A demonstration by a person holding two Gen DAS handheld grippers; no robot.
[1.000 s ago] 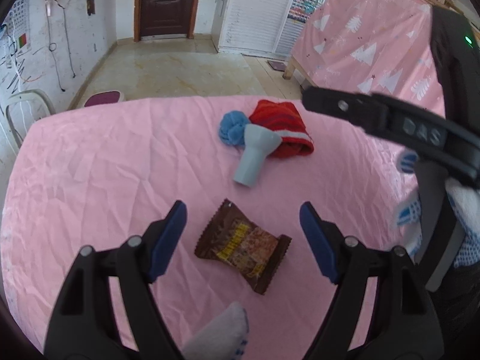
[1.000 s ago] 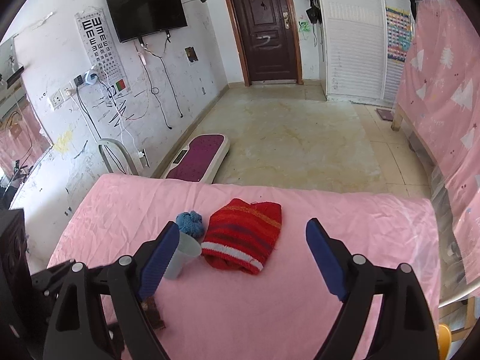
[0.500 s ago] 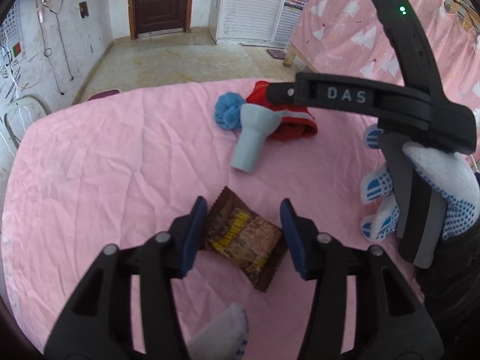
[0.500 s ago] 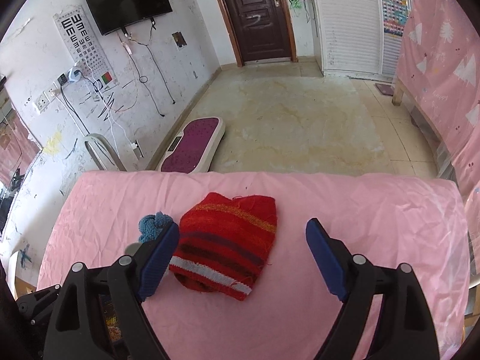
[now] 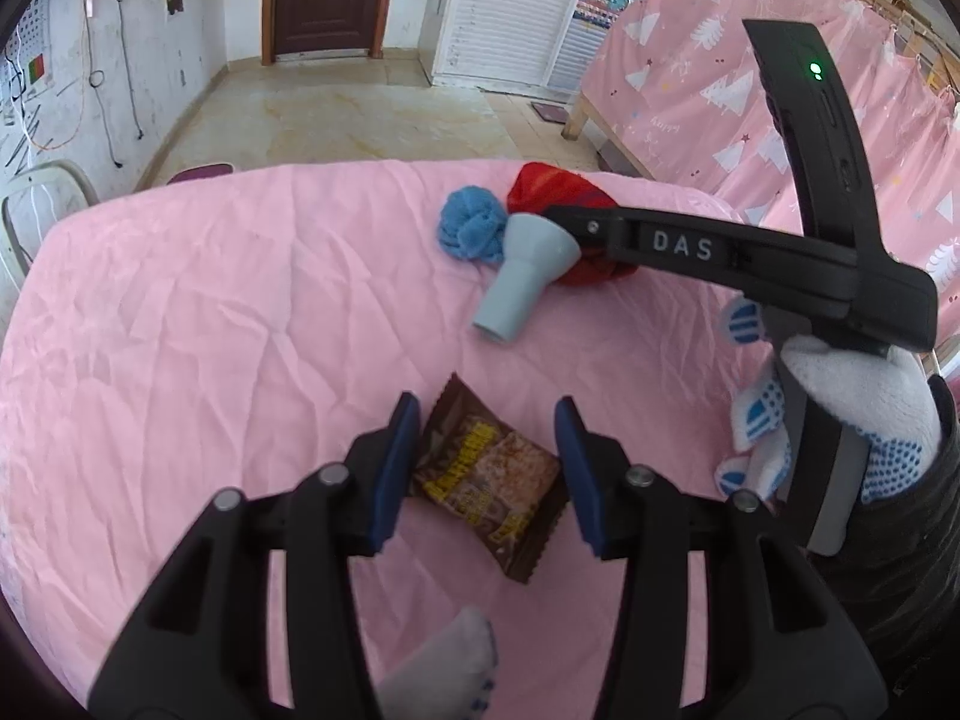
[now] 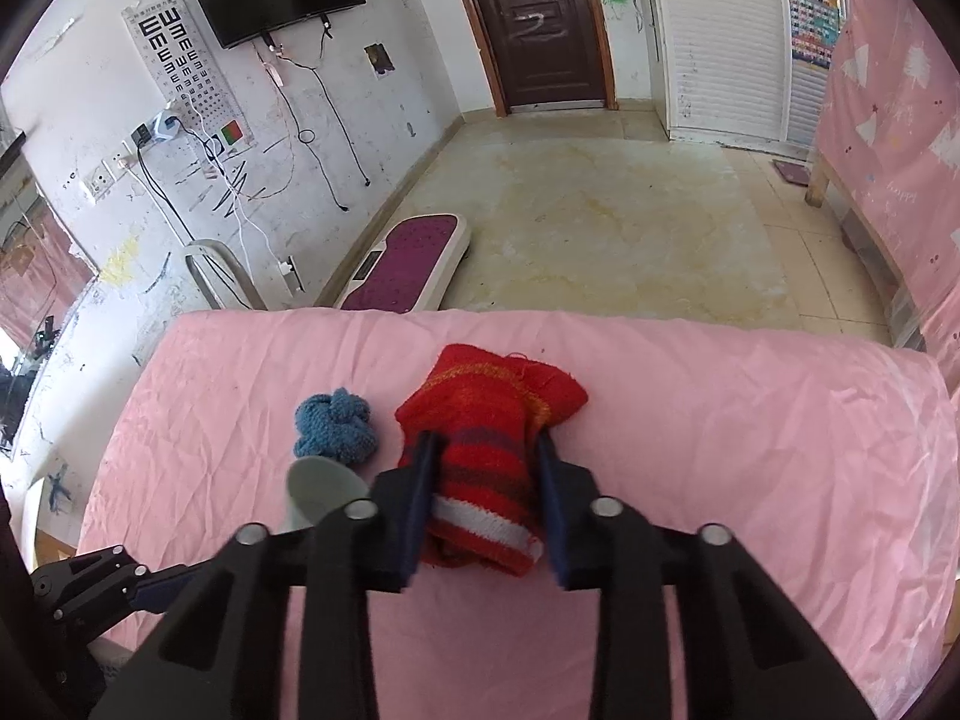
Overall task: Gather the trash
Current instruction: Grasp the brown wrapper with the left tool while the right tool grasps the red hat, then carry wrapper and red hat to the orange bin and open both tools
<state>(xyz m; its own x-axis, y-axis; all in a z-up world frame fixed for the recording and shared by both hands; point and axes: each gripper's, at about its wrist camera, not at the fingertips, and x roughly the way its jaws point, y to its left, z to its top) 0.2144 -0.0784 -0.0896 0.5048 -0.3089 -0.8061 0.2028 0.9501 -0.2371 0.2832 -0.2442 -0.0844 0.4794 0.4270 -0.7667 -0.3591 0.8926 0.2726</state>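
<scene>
Left wrist view: left gripper (image 5: 486, 468) sits partly open around the wrapper (image 5: 489, 483), pads flanking it on the pink sheet (image 5: 210, 330); can't tell if they touch. Grey cup (image 5: 522, 276) lies farther off.

Right wrist view: right gripper (image 6: 483, 504) is clamped on the red hat (image 6: 489, 450), blue yarn ball (image 6: 333, 423) just left.

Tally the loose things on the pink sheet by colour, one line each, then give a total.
Red: 1, knit pouch
Blue: 1, yarn ball
Grey: 1, funnel
Brown: 1, snack wrapper
Total: 4
</scene>
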